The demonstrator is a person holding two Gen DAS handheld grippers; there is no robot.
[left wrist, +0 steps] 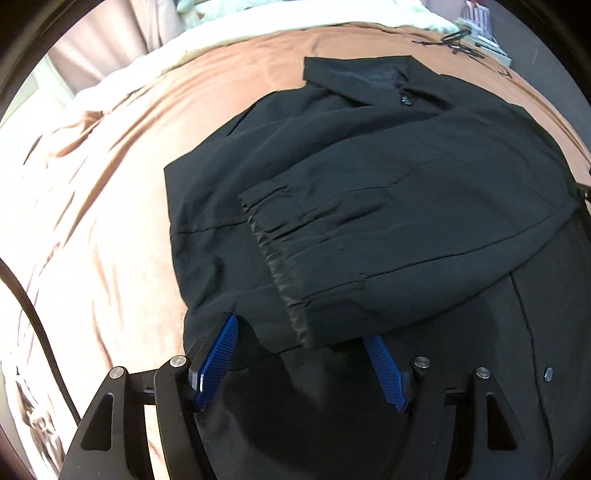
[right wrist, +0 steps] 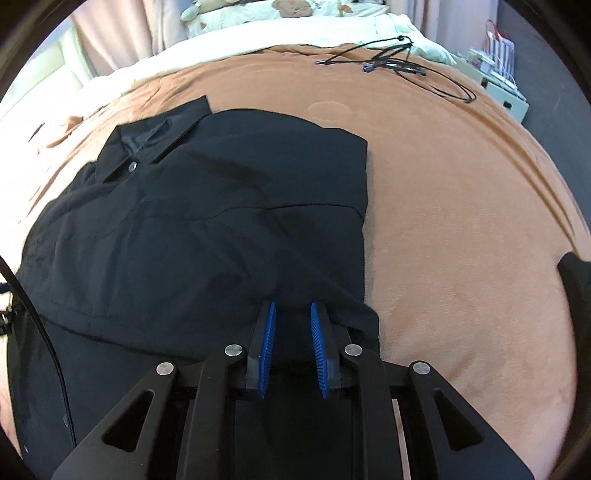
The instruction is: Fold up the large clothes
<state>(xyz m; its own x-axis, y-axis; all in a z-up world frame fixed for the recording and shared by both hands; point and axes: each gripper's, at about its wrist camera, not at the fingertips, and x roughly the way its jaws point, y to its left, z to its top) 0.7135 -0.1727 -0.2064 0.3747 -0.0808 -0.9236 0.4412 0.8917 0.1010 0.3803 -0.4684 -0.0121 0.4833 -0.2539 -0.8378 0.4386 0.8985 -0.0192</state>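
A wide bed fills the room, covered by a rust-brown blanket (right wrist: 461, 221) that runs out to rumpled folds toward the left edge. Beyond the blanket's far edge lies cream bedding (right wrist: 295, 33), with a patterned pillow at the head.

On the blanket, close to the near edge, lies the black jacket (right wrist: 207, 221) — the biggest thing on the bed. Its collar (right wrist: 155, 136) points toward the far left corner, a snap button showing just below it. One sleeve (left wrist: 369, 221) is folded across the body, and its gathered cuff (left wrist: 280, 273) ends just short of the jacket's left side. The right side of the jacket forms a straight folded edge, with bare blanket beyond it.

The left gripper (left wrist: 299, 328) hangs over the jacket's near hem with its blue pads (left wrist: 218, 362) spread wide; the tips sink into the cloth on either side of the cuff's end, but they do not press together on it.

The right gripper (right wrist: 291, 306) stands at the jacket's near right corner — its pads (right wrist: 266, 350) are drawn close together, and dark fabric sits bunched between the tips, so it is pinching the hem there.

Near the far right corner, a tangle of thin black cables (right wrist: 399, 59) lies on the blanket.
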